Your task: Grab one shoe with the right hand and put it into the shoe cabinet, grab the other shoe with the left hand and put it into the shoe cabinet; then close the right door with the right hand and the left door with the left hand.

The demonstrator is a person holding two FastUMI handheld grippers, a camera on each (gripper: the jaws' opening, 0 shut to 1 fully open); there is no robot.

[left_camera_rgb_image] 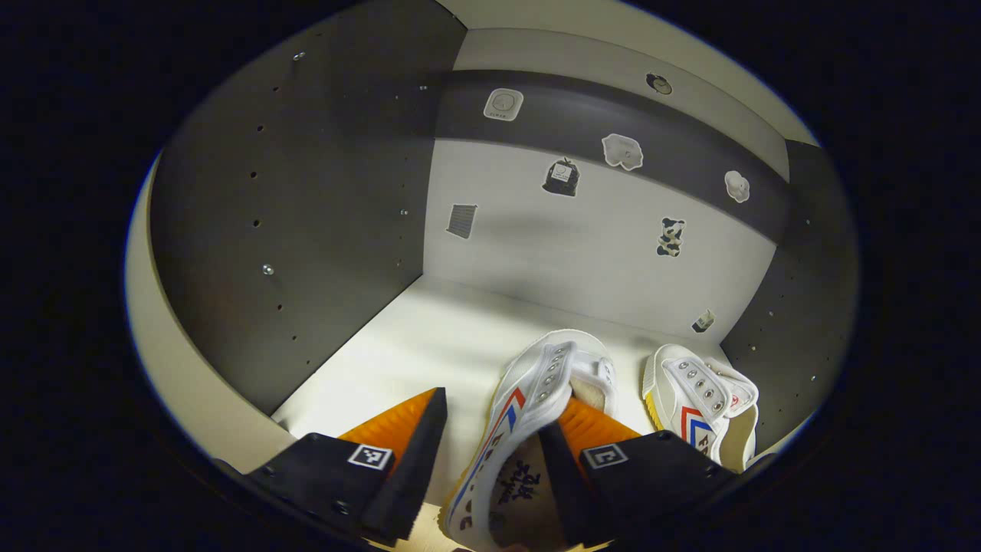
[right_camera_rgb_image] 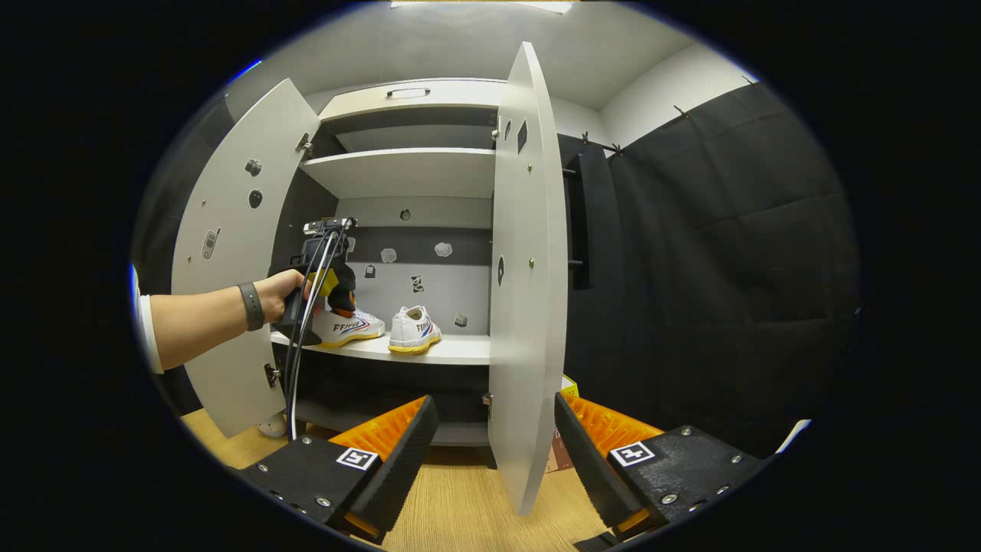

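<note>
Two white shoes with red and blue stripes stand on the cabinet's white shelf (left_camera_rgb_image: 414, 337). My left gripper (left_camera_rgb_image: 502, 399) is open around the left shoe (left_camera_rgb_image: 536, 383): one finger rests inside its opening, the other stands clear of its side. The right shoe (left_camera_rgb_image: 701, 402) sits beside it near the right wall. In the right gripper view, a hand holds the left gripper (right_camera_rgb_image: 326, 280) at the left shoe (right_camera_rgb_image: 349, 328), with the right shoe (right_camera_rgb_image: 414, 330) next to it. My right gripper (right_camera_rgb_image: 490, 445) is open in front of the cabinet, the right door's edge (right_camera_rgb_image: 529, 268) between its fingers.
Both doors stand open; the left door (right_camera_rgb_image: 230, 253) is beside the person's forearm. An upper shelf (right_camera_rgb_image: 406, 170) lies above the shoes. Stickers (left_camera_rgb_image: 563, 176) dot the back panel. Wooden floor (right_camera_rgb_image: 475, 506) lies below, and black cloth (right_camera_rgb_image: 728, 268) hangs at the right.
</note>
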